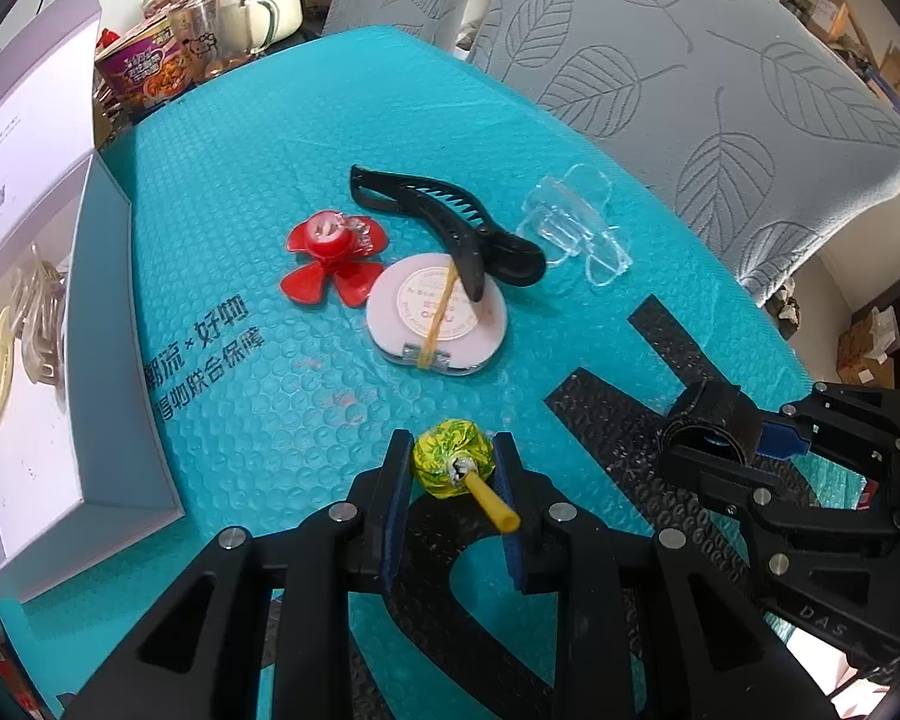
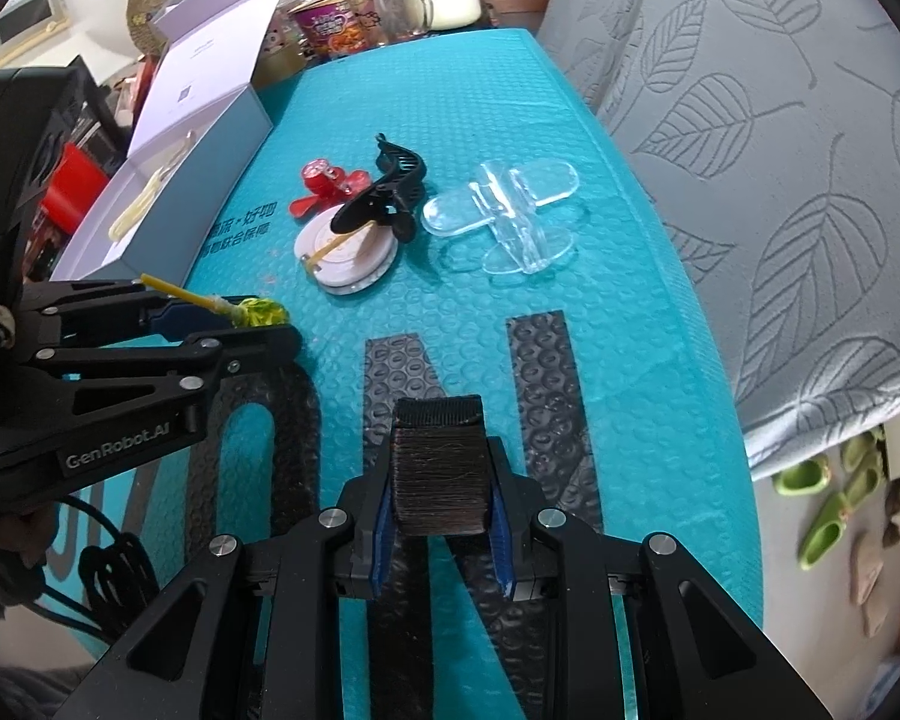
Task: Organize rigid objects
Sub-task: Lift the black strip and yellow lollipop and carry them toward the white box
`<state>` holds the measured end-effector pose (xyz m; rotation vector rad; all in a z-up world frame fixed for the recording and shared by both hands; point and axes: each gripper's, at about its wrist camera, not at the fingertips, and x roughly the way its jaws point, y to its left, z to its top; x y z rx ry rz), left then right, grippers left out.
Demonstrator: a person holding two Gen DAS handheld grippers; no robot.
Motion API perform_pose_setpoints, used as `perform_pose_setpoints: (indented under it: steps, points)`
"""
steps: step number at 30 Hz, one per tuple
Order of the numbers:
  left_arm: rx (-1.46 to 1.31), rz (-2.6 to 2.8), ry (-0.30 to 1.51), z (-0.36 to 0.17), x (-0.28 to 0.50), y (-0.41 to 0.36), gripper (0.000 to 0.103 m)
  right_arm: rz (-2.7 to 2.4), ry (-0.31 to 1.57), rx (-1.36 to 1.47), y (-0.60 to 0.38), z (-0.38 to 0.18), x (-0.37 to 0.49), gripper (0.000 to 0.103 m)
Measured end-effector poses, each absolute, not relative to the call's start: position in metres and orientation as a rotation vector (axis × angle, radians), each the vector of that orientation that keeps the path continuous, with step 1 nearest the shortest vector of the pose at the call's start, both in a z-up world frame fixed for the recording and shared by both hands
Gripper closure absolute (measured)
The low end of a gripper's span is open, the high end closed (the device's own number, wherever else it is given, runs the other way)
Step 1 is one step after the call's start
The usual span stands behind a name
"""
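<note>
My left gripper (image 1: 453, 468) is shut on a lollipop (image 1: 450, 459) with a yellow-green wrapper and a yellow stick, just above the teal bubble mat (image 1: 258, 252); it also shows in the right wrist view (image 2: 258, 312). My right gripper (image 2: 441, 498) is shut on a black velcro roll (image 2: 441, 468), seen at the right of the left wrist view (image 1: 711, 420). Ahead on the mat lie a red propeller (image 1: 330, 264), a black hair clip (image 1: 450, 222), a round pink compact (image 1: 438, 318) with a rubber band, and a clear plastic clip (image 1: 576, 228).
An open white box (image 1: 90, 360) holding a pale clip and a yellow strip stands at the mat's left edge. Cups, a noodle bowl (image 1: 150, 66) and a pot stand behind it. A grey leaf-patterned cushion (image 1: 720, 90) lies along the right side.
</note>
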<state>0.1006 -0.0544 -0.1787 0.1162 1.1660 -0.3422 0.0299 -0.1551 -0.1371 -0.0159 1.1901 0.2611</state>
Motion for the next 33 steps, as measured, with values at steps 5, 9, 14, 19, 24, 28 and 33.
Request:
perform_pose_setpoints:
  steps: [5,9,14,19,24,28,33]
  points:
    - [0.116,-0.356,1.162,-0.171,0.097,-0.059,0.077,0.246,1.188,-0.007,-0.161,-0.131,0.026,0.078]
    - [0.112,-0.353,1.148,-0.160,0.088,-0.064,0.077,0.242,1.175,-0.006,-0.165,-0.120,0.020,0.078]
    - [0.106,-0.338,1.133,-0.144,0.076,-0.067,0.077,0.241,1.161,0.012,-0.173,-0.105,0.009,0.078]
    - [0.087,-0.318,1.107,-0.125,0.060,-0.070,0.077,0.247,1.146,0.014,-0.178,-0.088,-0.004,0.078]
    - [0.070,-0.307,1.086,-0.107,0.040,-0.076,0.077,0.267,1.125,-0.006,-0.183,-0.070,-0.020,0.078]
    - [0.072,-0.292,1.057,-0.092,0.024,-0.079,0.077,0.286,1.108,-0.020,-0.185,-0.056,-0.030,0.078]
    - [0.040,-0.257,1.037,-0.075,0.006,-0.074,0.077,0.339,1.088,-0.016,-0.181,-0.042,-0.044,0.078]
